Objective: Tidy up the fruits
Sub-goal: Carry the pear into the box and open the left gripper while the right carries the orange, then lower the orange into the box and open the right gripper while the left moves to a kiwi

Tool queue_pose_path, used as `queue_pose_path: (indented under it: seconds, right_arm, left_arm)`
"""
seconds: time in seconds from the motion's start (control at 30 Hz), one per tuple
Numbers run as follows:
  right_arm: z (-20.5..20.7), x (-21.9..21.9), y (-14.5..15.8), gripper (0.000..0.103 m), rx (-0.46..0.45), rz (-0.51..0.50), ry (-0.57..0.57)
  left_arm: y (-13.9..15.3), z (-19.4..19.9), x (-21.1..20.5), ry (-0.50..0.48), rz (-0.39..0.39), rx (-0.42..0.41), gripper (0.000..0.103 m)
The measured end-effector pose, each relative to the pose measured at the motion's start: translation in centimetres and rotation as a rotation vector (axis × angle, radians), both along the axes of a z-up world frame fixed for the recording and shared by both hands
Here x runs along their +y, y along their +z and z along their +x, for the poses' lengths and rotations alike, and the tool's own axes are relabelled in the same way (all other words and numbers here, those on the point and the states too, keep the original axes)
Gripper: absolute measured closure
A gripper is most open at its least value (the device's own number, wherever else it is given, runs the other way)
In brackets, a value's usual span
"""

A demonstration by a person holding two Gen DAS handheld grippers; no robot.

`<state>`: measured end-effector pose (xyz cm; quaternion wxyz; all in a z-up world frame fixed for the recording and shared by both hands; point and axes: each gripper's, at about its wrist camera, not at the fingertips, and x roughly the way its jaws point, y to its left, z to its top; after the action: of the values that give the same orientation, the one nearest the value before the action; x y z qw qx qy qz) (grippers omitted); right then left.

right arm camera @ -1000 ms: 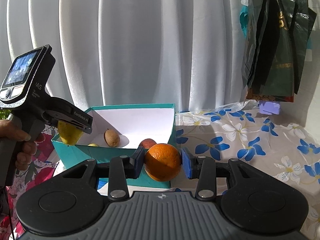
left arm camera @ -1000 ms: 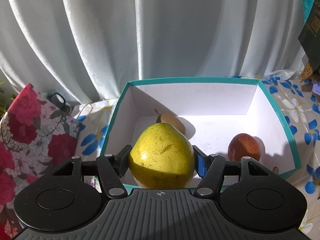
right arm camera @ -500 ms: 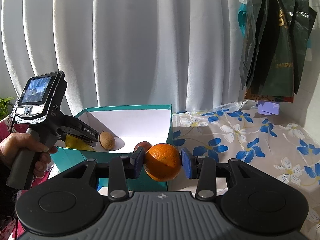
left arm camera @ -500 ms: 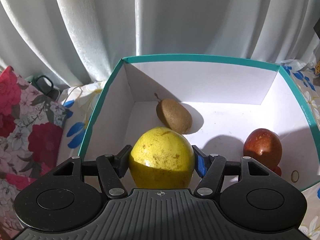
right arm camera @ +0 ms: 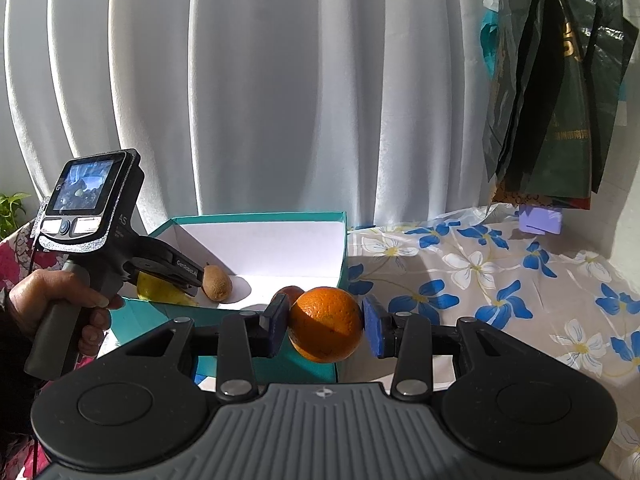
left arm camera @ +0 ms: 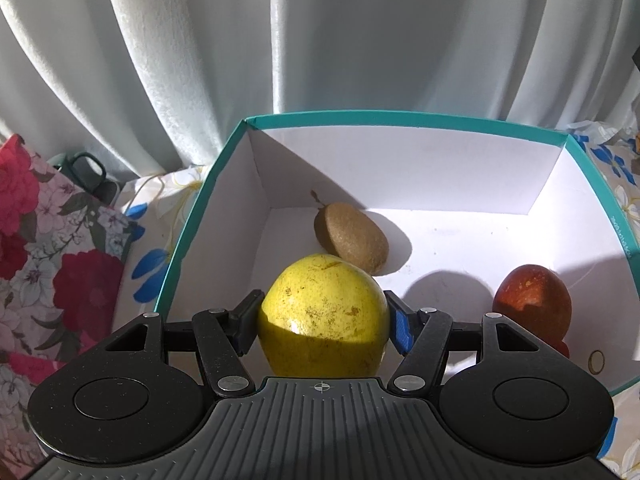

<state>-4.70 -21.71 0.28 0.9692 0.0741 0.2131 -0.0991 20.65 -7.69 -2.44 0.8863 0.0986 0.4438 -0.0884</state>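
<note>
My left gripper [left arm camera: 322, 322] is shut on a yellow pear [left arm camera: 322, 312] and holds it low inside the teal box [left arm camera: 400, 117], near its front left. A brown kiwi [left arm camera: 351, 237] lies just behind the pear and a red fruit [left arm camera: 532, 306] lies at the box's right. My right gripper [right arm camera: 325, 325] is shut on an orange [right arm camera: 326, 324], held in front of the box's [right arm camera: 260, 218] right front corner. In the right wrist view the left gripper [right arm camera: 160, 264] reaches into the box with the pear [right arm camera: 160, 292] beside the kiwi [right arm camera: 217, 283].
White curtains [right arm camera: 280, 80] hang behind the table. A blue-flowered cloth [right arm camera: 480, 272] covers the table right of the box. Dark bags [right arm camera: 552, 92] hang at the upper right. A red floral fabric [left arm camera: 52, 264] lies left of the box.
My left gripper has moved forward and down into the box with the pear, closer to the kiwi. The right gripper has stayed nearly still with the orange.
</note>
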Motion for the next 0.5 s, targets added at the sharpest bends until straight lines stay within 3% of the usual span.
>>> queue_pose_path:
  seconds: [0.17, 0.3, 0.4, 0.5]
  right_arm:
    - [-0.1, 0.0, 0.1, 0.064, -0.004, -0.001, 0.001]
    - [-0.2, -0.1, 0.1, 0.064, -0.009, 0.0, -0.003]
    - [-0.2, -0.1, 0.2, 0.064, -0.015, -0.003, -0.003]
    - [-0.4, -0.1, 0.3, 0.064, -0.02, -0.005, -0.007]
  left_arm:
    - [0.3, -0.2, 0.0, 0.001, -0.006, -0.014, 0.034]
    - [1.3, -0.6, 0.0, 0.0, -0.015, -0.049, 0.016]
    - [1.9, -1.0, 0.2, 0.008, -0.015, -0.061, 0.015]
    - [3.0, -1.9, 0.7, 0.016, -0.026, -0.08, 0.006]
